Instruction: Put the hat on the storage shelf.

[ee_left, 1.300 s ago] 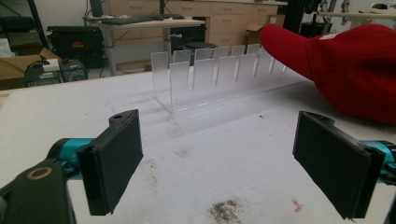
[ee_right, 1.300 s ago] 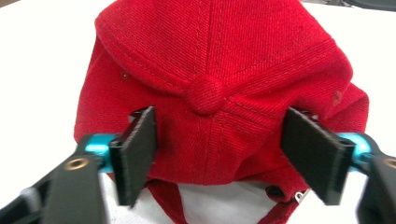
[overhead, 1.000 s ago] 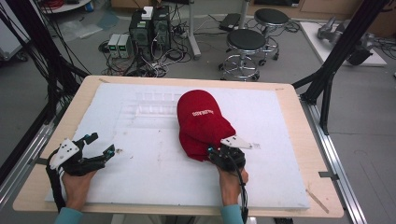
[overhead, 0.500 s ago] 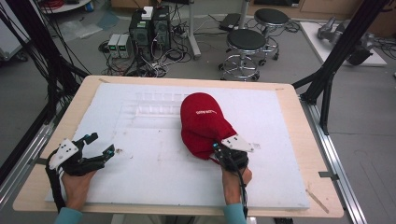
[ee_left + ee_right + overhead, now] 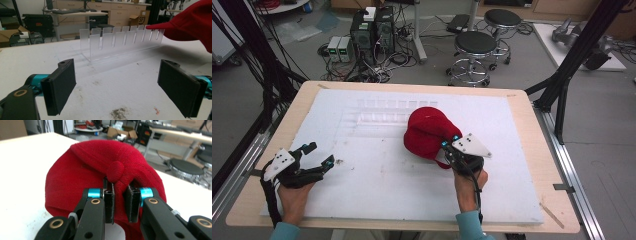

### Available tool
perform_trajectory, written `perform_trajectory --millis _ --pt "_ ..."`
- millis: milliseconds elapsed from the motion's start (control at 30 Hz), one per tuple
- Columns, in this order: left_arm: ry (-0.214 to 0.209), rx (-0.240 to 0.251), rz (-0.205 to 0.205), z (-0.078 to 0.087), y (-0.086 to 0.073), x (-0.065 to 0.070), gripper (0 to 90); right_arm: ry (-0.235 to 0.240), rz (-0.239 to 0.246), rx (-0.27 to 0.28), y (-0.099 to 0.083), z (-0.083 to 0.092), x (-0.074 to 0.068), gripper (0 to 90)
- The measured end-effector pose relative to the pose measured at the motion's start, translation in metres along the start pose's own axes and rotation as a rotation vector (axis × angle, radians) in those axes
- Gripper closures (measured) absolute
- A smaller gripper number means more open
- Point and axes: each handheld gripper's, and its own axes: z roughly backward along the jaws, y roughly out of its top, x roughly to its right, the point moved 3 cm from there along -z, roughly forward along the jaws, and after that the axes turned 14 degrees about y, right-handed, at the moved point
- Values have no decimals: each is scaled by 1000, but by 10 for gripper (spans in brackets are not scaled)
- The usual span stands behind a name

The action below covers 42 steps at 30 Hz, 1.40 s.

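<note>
**Cap pinched and partly lifted, placement still open**

Right claw (image 5: 121, 203) pinched on crown fabric of red cap (image 5: 429, 132), jaws just closed down onto a fold right below the top button (image 5: 115, 172). Cap sat near middle of white surface (image 5: 377, 190), tilted up on the gripped side, far edge seemingly touching the surface; hard to tell whether fully clear. Brim (image 5: 160, 26) pointed toward the clear slotted rack (image 5: 120, 41), close beside it, touching or not unclear. Left claw (image 5: 314, 160) spread wide, holding nothing, resting low at the near left of the surface, well apart from cap.

Judged done: approach and grasp. Judged in hand: lift, barely begun. Left: carrying cap to wherever it belongs, possibly the rack, and release. Grip on a thin fold only, so slip possible.
</note>
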Motion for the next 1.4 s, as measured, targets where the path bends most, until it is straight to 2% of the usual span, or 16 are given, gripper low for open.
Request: perform_trajectory --millis 67,267,533,767,833,933,967,1000,1033,1100,1133,1200,1233,1267,1300,1400 --pt "-1 0 -1 0 0 0 153 2 20 13 5 2 1 805" --pt "-3 -4 10 0 0 0 153 14 35 57 20 8 5 805" --pt "-18 -9 20 -1 1 -2 153 119 51 121 33 16 9 805" --pt "-25 3 22 -1 2 -2 153 208 64 108 40 18 7 805" --pt "-48 -3 19 -1 5 -2 153 251 53 108 41 16 8 806" --pt "-107 -1 27 0 13 -1 153 317 32 97 40 12 10 810" --pt "-107 -1 27 0 13 -1 153 317 32 97 40 12 10 810" --pt "-123 1 24 0 15 -1 153 364 21 82 38 9 11 812" --pt "-143 5 24 1 16 -1 153 389 16 81 38 7 11 812" --pt "-157 4 23 1 17 0 153 405 13 80 38 6 11 813" --pt "-187 -15 17 1 19 1 153 456 4 88 38 3 12 813" --pt "-204 -28 16 1 20 2 152 490 4 95 38 1 14 813" --pt "-234 -41 11 1 25 5 152 502 0 94 38 0 15 813" --pt "-234 -41 11 1 25 5 151 513 0 93 38 -1 15 813" --pt "-267 -47 11 2 30 9 147 530 5 94 38 -2 15 812" --pt "-316 -65 -7 2 39 15 147 580 14 96 39 -4 15 811"
